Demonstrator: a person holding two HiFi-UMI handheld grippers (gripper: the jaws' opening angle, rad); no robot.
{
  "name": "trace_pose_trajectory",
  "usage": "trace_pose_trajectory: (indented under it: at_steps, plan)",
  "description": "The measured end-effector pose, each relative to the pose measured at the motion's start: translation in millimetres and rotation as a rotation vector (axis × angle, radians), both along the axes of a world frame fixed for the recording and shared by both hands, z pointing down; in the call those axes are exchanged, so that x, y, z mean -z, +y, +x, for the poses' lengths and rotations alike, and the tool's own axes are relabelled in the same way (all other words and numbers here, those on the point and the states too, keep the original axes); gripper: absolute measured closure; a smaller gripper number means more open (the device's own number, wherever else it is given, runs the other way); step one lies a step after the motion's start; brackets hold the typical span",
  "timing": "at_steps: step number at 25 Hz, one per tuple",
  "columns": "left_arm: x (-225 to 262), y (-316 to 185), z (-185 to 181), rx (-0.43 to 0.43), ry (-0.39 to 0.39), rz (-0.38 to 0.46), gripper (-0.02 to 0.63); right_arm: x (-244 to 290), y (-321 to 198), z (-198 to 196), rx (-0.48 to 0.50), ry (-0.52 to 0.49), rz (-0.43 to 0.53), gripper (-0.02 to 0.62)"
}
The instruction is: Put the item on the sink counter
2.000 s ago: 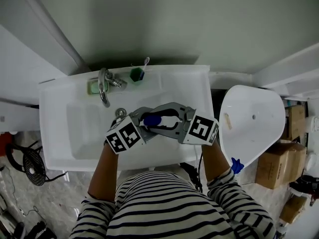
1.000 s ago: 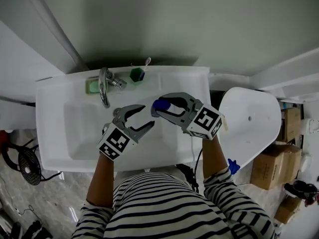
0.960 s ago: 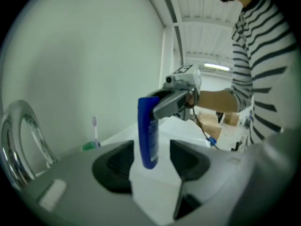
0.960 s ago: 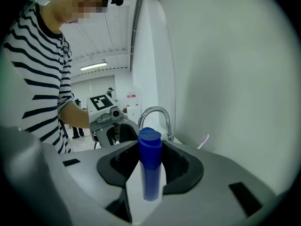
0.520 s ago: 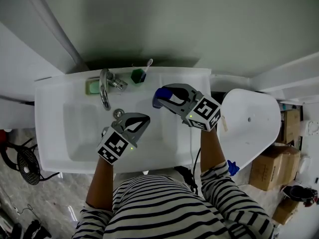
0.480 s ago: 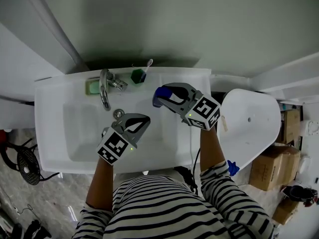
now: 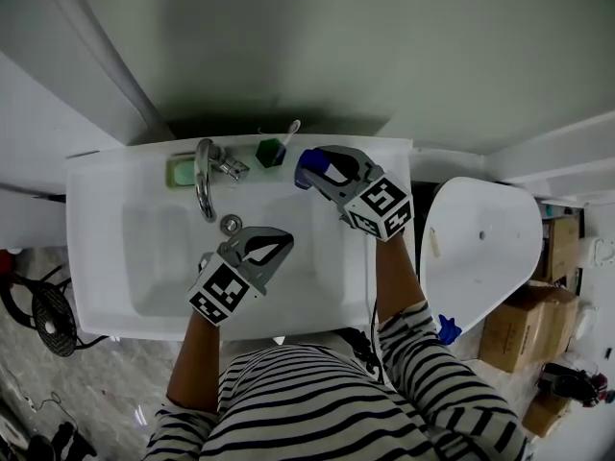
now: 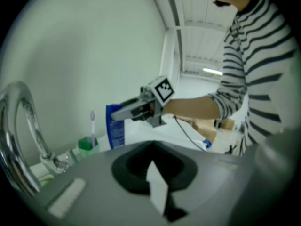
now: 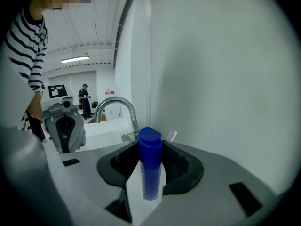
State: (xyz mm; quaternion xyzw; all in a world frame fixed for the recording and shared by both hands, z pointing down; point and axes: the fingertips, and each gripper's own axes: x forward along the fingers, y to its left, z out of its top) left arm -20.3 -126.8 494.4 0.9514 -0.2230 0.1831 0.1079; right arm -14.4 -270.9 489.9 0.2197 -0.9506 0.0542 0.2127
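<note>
Pressure from both jaws of my right gripper (image 7: 320, 165) pins the blue bottle (image 9: 150, 160), cap up, between them. I have it over the back ledge of the sink counter (image 7: 380, 166), just beside the green cup (image 7: 268, 152) with its toothbrush (image 7: 289, 130); I cannot tell whether the bottle's base touches the ledge. My left gripper (image 7: 280, 243) hangs above the basin, in front of the faucet (image 7: 204, 179), its jaws closed together with nothing between them.
</note>
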Motion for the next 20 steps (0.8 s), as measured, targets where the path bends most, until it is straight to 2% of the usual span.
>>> trace_pose_trajectory:
  at_steps: [11,20]
  plan:
    - [-5,-3,2,-0.014,-0.001,-0.006,0.600,-21,-42,4,-0.191,-0.006,0.042,0.446]
    - [-7,-5,3,-0.022,-0.003,-0.005,0.600,-27,-54,7,-0.260,-0.032,0.065,0.446]
